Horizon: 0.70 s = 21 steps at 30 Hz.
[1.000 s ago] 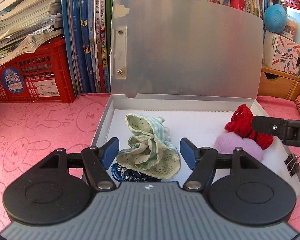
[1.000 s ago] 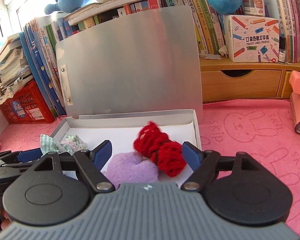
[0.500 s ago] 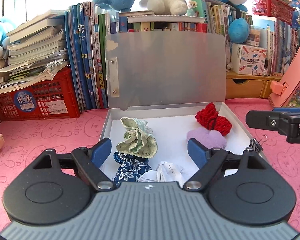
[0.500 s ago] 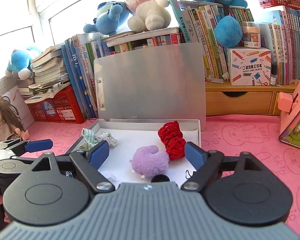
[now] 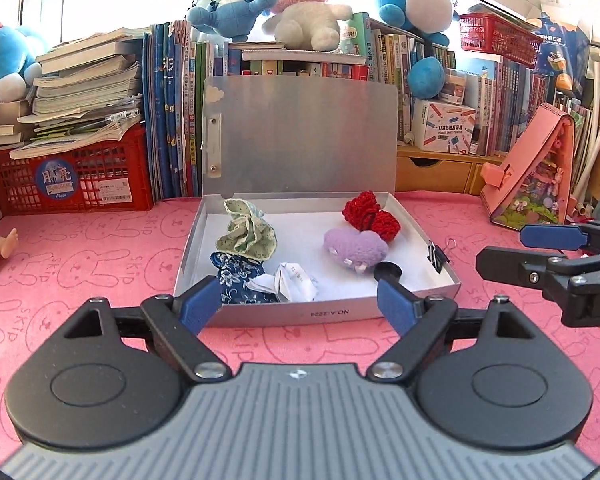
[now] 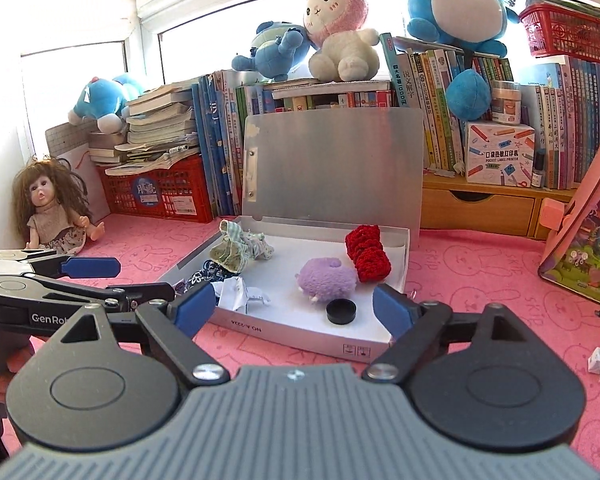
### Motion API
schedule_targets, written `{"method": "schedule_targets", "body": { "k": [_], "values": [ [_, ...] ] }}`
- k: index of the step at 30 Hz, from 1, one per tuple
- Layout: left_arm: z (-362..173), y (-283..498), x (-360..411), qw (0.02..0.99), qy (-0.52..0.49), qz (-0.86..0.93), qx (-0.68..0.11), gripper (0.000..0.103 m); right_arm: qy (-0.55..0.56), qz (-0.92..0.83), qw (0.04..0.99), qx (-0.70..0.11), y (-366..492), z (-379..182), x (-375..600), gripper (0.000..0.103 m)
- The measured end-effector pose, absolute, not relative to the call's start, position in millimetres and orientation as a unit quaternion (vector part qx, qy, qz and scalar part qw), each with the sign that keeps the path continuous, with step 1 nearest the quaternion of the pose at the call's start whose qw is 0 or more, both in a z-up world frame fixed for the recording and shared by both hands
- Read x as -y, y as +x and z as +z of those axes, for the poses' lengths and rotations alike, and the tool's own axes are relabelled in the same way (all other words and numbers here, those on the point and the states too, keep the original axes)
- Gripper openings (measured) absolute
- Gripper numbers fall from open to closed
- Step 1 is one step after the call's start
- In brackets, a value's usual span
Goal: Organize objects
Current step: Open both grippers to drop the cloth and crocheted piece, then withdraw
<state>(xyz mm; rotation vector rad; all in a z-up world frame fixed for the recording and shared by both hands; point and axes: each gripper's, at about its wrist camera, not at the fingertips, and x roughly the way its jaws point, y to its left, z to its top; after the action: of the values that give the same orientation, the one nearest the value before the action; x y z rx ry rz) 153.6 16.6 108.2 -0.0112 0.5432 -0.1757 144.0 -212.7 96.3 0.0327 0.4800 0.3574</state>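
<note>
One box (image 6: 496,152) reads "POCKET LABEL PRINTER".

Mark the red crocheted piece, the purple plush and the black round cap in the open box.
red crocheted piece (image 5: 370,216), left wrist view, on its middle.
purple plush (image 6: 327,278), right wrist view, on its body.
black round cap (image 6: 341,311), right wrist view, on its flat top.
</note>
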Motion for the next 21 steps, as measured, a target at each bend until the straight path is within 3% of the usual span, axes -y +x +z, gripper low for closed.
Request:
{"method": "schedule_targets", "body": {
  "k": [21],
  "values": [
    [53,48,-22,0.959,-0.008,-0.083,-0.271,0.093,-0.030,0.198,0.943,-0.267,74,36,200,0.093]
  ]
}}
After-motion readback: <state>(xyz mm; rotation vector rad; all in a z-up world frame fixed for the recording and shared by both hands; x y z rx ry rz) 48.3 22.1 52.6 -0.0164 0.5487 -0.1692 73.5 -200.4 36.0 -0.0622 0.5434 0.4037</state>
